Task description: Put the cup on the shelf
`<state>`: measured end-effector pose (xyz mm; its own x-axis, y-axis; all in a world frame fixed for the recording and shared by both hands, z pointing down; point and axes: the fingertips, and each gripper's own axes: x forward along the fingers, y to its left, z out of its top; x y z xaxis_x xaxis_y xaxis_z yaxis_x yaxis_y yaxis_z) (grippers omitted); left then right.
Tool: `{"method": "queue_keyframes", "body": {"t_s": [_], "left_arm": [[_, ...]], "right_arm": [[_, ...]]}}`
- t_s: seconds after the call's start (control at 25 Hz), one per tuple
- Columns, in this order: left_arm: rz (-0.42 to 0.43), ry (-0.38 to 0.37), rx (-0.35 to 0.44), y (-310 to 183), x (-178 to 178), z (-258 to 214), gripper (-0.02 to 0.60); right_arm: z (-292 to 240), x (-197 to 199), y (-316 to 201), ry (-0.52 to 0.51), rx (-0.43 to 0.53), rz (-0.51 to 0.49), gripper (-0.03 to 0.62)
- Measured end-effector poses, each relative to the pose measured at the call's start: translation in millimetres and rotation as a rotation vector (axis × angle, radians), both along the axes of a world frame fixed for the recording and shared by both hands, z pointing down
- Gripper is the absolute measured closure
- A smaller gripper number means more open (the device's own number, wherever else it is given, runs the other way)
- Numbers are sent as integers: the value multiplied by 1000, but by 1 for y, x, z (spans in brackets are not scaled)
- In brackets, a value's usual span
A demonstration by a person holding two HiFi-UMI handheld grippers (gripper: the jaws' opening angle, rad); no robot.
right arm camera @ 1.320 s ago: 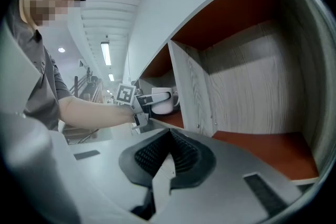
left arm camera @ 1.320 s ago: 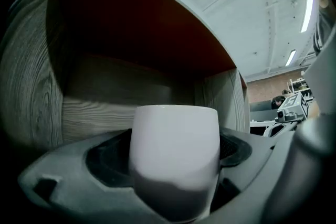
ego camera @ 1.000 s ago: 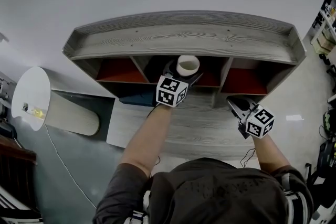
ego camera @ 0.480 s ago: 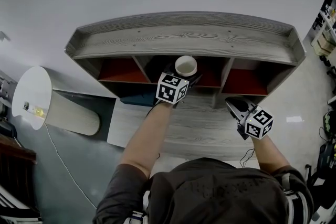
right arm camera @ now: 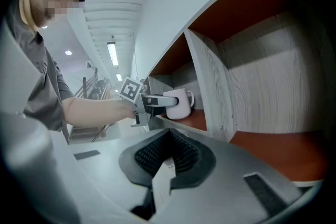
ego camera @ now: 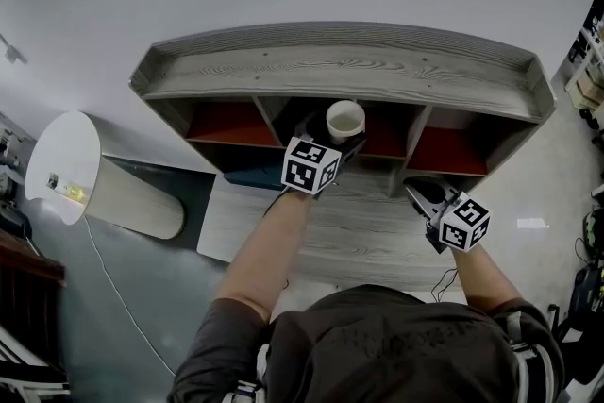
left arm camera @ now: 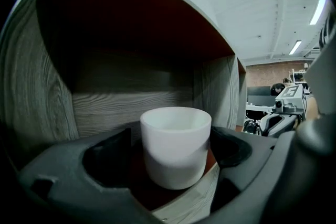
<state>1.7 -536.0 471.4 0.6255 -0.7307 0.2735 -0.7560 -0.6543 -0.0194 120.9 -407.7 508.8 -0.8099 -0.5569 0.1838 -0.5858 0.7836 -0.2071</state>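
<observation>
A white cup with a handle is at the mouth of the middle compartment of the grey wood-grain shelf. My left gripper is shut on the cup, one jaw on each side. In the left gripper view the cup fills the centre, its base low over the red compartment floor. In the right gripper view the cup and the left gripper show at the compartment's front edge. My right gripper is shut and empty, low at the right by a divider.
The shelf stands on a grey wood-grain desk. Red-lined compartments lie to the left and right of the middle one. A white round object stands at the left on the floor. Cluttered racks line the far right.
The left gripper has carried the cup a little to the right and deeper toward the middle compartment. The right gripper has stayed put.
</observation>
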Motion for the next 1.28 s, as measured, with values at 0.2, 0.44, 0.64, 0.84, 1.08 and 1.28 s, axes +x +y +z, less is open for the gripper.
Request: {"method": "queue_keyframes", "body": {"t_s": [0.2, 0.44, 0.64, 0.84, 1.08, 1.28], "left_arm": [[-36, -18, 9, 22, -22, -4, 147], [-89, 1, 29, 57, -64, -12, 147], [-165, 55, 39, 98, -119, -13, 149], [-296, 82, 67, 148, -190, -12, 152], [-514, 120, 133, 228, -276, -19, 344], [-702, 150, 188, 306, -332, -29, 438]], "right_arm": [[-2, -24, 1, 0, 1, -52, 602], [-5, -71, 1, -5, 7, -155, 602], [-10, -125, 5, -11, 18, -270, 602], [-16, -196, 19, -21, 28, -436, 602], [-25, -279, 51, -35, 44, -632, 602], [-33, -341, 92, -47, 56, -790, 602]]}}
